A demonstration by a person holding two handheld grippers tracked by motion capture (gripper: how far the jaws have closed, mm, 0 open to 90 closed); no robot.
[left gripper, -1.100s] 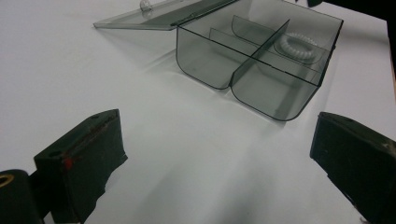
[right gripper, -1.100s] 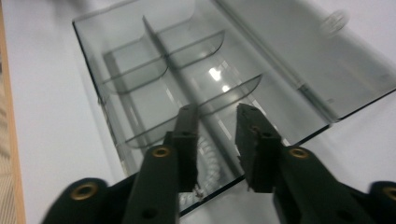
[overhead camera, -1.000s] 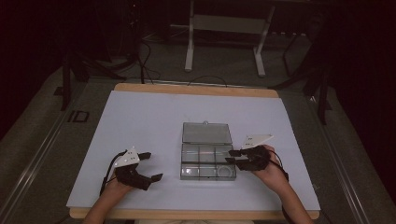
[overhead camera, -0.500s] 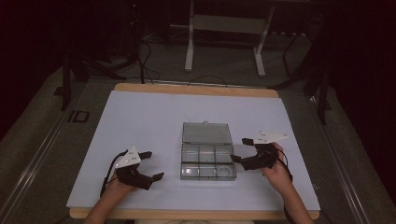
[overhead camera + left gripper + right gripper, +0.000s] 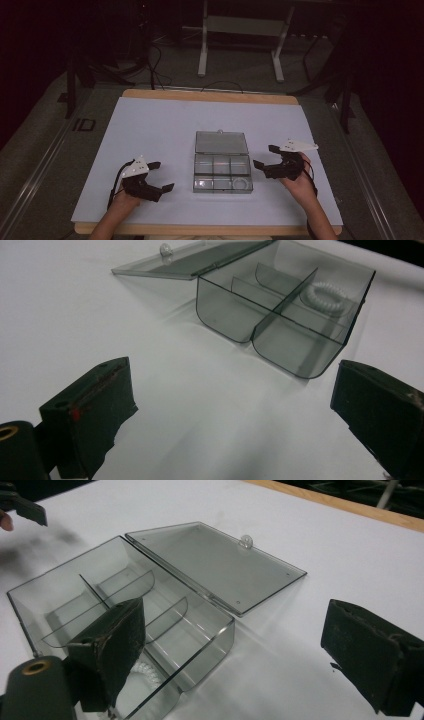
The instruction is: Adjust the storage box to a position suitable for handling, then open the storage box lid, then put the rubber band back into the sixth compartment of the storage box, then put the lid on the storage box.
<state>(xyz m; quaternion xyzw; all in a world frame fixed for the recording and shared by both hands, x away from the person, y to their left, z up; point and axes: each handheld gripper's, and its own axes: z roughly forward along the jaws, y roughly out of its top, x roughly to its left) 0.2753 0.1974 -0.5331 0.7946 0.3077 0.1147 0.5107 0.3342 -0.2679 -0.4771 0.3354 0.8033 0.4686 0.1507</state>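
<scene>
White tabletop [image 5: 150,130], dark room behind. Mid-table, clear plastic box [image 5: 222,172], lid flung back, white coil ring [image 5: 327,296] inside. Light, slick, brittle-looking; best gripped by a wall edge. Right gripper [image 5: 266,159] just sprung open, empty; left gripper [image 5: 161,176] agape.

Right gripper [image 5: 265,156] is backing away from the box [image 5: 222,172], now sitting apart from its right edge. Its jaws have just been opening and are standing wide, nothing between them. A white ring [image 5: 242,184] is lying in the box's near right compartment.
</scene>
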